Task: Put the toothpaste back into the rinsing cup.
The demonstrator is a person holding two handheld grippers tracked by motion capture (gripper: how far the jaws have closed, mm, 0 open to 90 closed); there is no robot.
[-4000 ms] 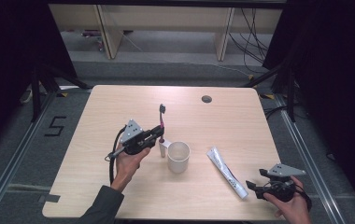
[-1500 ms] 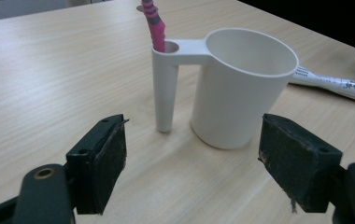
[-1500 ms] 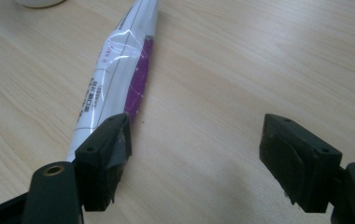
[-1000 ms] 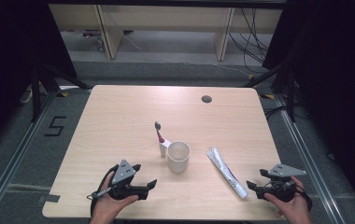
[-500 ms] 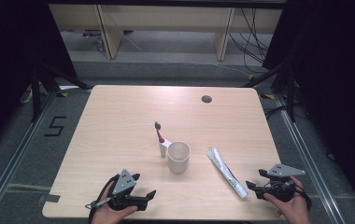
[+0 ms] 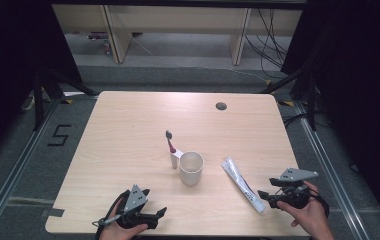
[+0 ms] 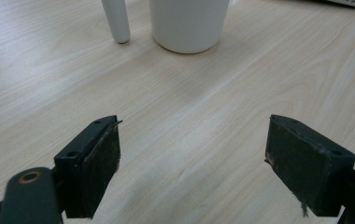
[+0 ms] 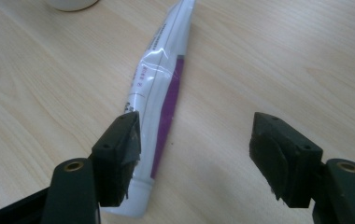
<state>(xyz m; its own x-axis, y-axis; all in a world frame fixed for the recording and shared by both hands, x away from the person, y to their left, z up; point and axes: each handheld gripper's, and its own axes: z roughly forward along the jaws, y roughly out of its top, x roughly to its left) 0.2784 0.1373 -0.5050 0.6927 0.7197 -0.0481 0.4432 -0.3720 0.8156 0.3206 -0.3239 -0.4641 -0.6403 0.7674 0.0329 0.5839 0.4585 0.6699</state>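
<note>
Moved since before: four seconds back my left gripper (image 6: 162,212) held the toothbrush (image 6: 170,145) above the desk (image 6: 128,125); now I see that gripper low at the near edge, and the toothbrush stands beside the white cup (image 6: 191,168).
Right fingers: released but just been closing in; nothing is pressed between them. In the right gripper view the left finger (image 8: 119,156) sits over the toothpaste tube (image 8: 159,100) near its cap end, and the right finger (image 8: 278,158) stands off over bare desk.
Right gripper: I see it at the near right corner (image 6: 262,194), tips just at the tube's near end.
Tube place: flat on the desk, right of the cup, well apart from the toothbrush.
Tube axis: long axis runs diagonally, cap end toward me and my right gripper, crimped flat end pointing away toward the cup.
Left fingers: released, spread wide over bare wood, nothing between them; cup and toothbrush handle lie farther ahead.
</note>
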